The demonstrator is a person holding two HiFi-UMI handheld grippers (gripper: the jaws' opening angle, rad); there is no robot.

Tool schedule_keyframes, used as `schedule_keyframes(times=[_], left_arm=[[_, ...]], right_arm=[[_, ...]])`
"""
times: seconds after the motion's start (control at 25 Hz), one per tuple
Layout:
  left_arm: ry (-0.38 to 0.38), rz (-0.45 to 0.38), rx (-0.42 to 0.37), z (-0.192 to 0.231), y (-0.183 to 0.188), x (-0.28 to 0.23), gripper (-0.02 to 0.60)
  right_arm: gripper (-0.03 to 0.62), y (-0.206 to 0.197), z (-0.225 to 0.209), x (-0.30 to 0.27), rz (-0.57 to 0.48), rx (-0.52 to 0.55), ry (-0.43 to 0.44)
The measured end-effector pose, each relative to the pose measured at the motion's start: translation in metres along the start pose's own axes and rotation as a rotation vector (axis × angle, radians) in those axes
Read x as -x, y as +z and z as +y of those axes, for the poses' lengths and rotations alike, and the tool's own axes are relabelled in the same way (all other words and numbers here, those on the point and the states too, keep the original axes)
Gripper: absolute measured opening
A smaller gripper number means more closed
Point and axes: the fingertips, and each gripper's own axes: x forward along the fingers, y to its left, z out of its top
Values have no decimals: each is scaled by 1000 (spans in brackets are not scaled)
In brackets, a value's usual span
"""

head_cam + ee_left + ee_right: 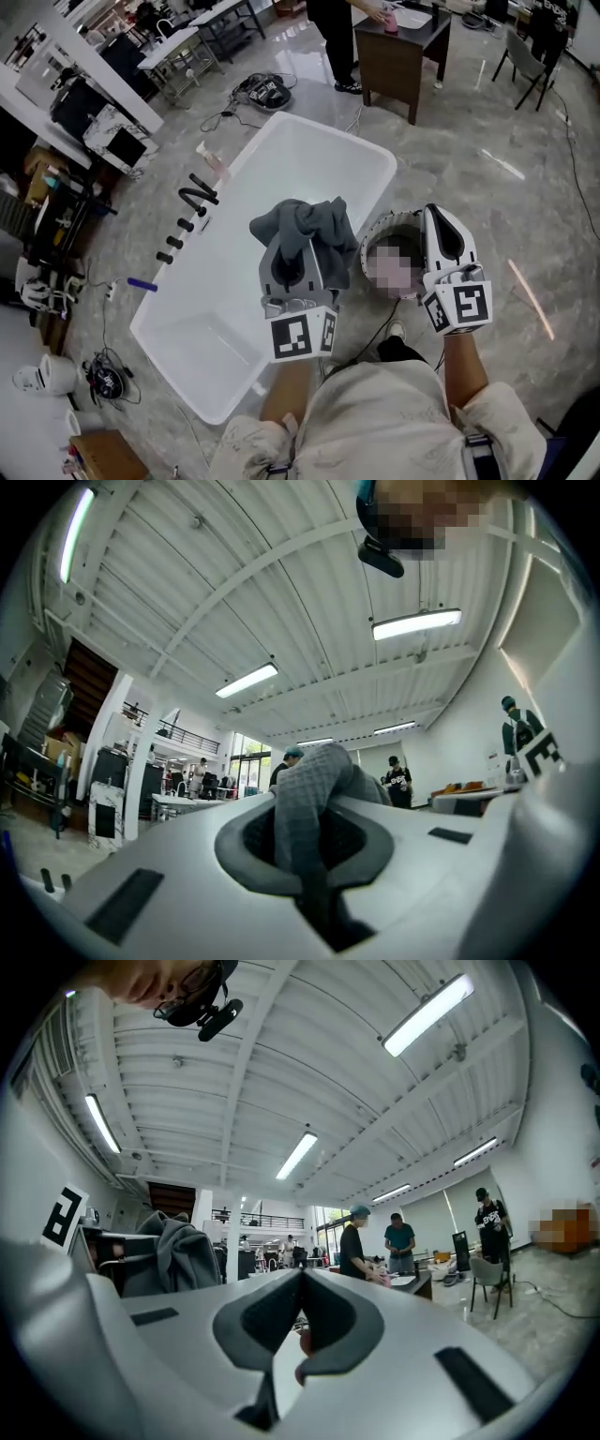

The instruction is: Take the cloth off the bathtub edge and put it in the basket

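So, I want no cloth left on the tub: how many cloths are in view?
1: the grey cloth, clamped in the left gripper above the white bathtub. None shows on the tub's rim, though the gripper hides part of it.

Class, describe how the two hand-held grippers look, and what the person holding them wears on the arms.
The left gripper and the right gripper are smooth white shells that taper to two jaws lined with dark grey pads. Each carries a cube with black-and-white square markers at its rear. No cables show. The person wears a light beige top with loose sleeves.
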Motion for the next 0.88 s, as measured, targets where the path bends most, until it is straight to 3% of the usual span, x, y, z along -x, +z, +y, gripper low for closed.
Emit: schedule_keyframes(times=[0.44, 0.88], left_arm=[[-262, 15, 66, -174, -21, -76, 28], [-421, 29, 119, -285, -32, -113, 29]], right_arm=[[-12, 8, -163, 63, 1, 21, -241], [-11, 10, -258, 110, 1, 24, -391]])
